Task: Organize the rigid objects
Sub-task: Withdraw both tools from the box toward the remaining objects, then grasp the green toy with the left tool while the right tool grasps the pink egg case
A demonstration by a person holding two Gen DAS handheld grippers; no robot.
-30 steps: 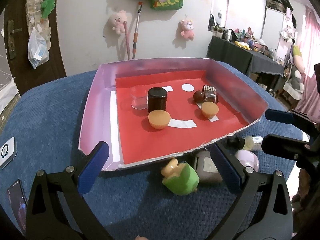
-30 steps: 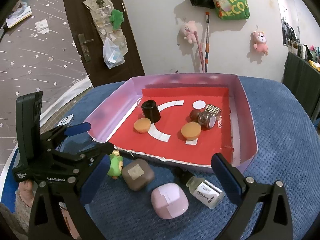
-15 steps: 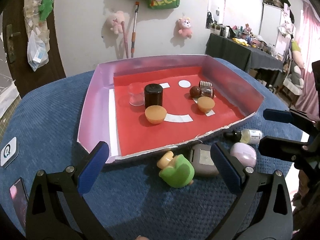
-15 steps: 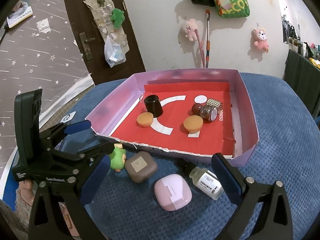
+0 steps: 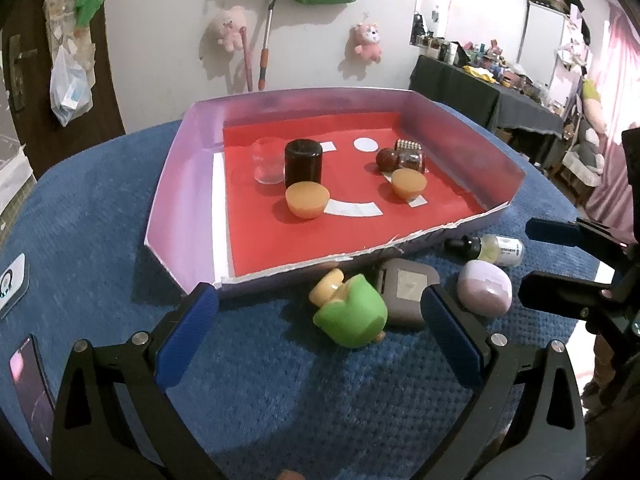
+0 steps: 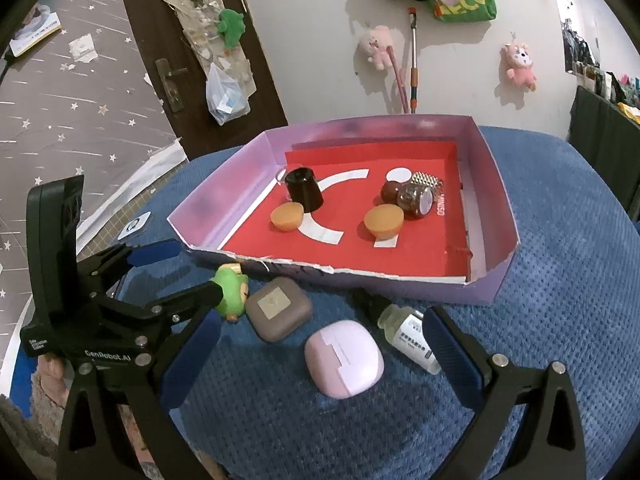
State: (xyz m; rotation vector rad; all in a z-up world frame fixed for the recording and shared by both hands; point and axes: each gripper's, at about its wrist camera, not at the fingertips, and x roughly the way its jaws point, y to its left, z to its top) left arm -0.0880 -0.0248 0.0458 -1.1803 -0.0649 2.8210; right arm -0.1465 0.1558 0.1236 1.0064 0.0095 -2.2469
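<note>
Pick phase, nothing grasped. Left gripper (image 5: pixel 320 324) and right gripper (image 6: pixel 320 350) both wide, empty. Four items outside the tray (image 5: pixel 176 184), along its near wall: green toy (image 5: pixel 352 316), brown case (image 5: pixel 406 292), pink case (image 6: pixel 344 358), dropper bottle (image 6: pixel 404 330). Next, probably: close on one, lift over that wall.

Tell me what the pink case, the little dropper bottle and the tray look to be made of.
Pink case: probably smooth hard plastic, with a soft sheen.
Dropper bottle: clear glass or plastic, hard to say which; dark cap, printed paper label.
Tray: looks like cardboard with a torn, ragged front edge; red sheet lining.
</note>
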